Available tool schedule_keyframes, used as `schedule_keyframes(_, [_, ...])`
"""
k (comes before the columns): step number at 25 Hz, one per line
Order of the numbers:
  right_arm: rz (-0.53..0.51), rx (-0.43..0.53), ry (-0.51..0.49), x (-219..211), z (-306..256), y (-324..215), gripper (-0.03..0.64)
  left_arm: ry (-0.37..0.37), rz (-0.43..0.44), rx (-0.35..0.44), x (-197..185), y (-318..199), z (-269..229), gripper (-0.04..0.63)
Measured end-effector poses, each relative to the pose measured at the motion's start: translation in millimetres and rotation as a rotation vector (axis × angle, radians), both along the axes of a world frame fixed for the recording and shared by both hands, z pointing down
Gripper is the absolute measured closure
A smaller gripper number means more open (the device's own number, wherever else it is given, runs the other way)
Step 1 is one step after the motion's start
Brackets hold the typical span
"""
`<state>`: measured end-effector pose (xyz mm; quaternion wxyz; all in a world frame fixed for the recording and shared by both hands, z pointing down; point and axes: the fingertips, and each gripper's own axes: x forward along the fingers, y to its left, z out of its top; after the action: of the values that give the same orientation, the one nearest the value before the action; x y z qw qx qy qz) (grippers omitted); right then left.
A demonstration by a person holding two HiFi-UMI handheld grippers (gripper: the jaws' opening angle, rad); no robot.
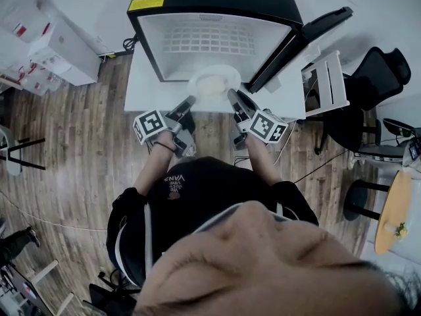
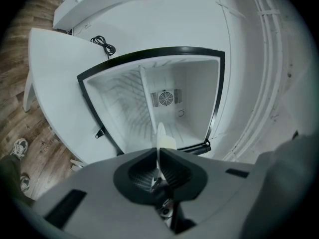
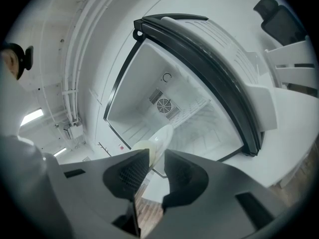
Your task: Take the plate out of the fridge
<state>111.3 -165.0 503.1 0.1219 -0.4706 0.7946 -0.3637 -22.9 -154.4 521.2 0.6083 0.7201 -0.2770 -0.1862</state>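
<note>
Person (image 1: pixel 197 199) in black, both tongs on the plate (image 1: pixel 214 83) at the fridge (image 1: pixel 217 2) mouth

Head and shoulders fill the bottom of the head view, arms stretched forward. Left tongs (image 1: pixel 190 101) and right tongs (image 1: pixel 234 97) come at the plate from either side, tips on its near rim. Each carries a marker cube (image 1: pixel 150 125) just behind the jaws.

Left tongs: jaws nearly together, clamped on the plate rim. The rim runs edge-on between the pads in the left gripper view.

Right tongs: jaws stand wider, but the rim fills the gap between the tips, so clamped on the plate too. Pale yellowish patch (image 3: pixel 140 146) sits on the plate beside one jaw; can't tell what it is.

Plate: white, round, straddling the fridge's lower front edge. Part of it is inside the opening, part over the white surface (image 1: pixel 145 91). Can't tell whether it rests on anything or hangs in the tongs.

Fridge: small, black shell, white interior, standing on the surface. Door (image 1: pixel 299 45) is swung open to the right in the head view. Round fan vent (image 2: pixel 166 98) on the back wall.

Around: black cable (image 2: pixel 103 45) coiled on the surface left of the fridge. Wood floor (image 1: pixel 79 150) under everything. Black chair (image 1: pixel 378 74) off to the right, well apart from the fridge, and a round wooden table (image 1: pixel 395 209) nearer the person on that side.
</note>
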Motion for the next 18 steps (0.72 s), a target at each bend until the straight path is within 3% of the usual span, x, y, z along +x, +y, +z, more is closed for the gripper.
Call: schedule_keyframes(18, [-0.058, -0.003, -0.002, -1.3, 7.7, 47.5, 0.515, -0.004, -0.066, 0.003, -2.7, 55.7, 3.2, 0.565])
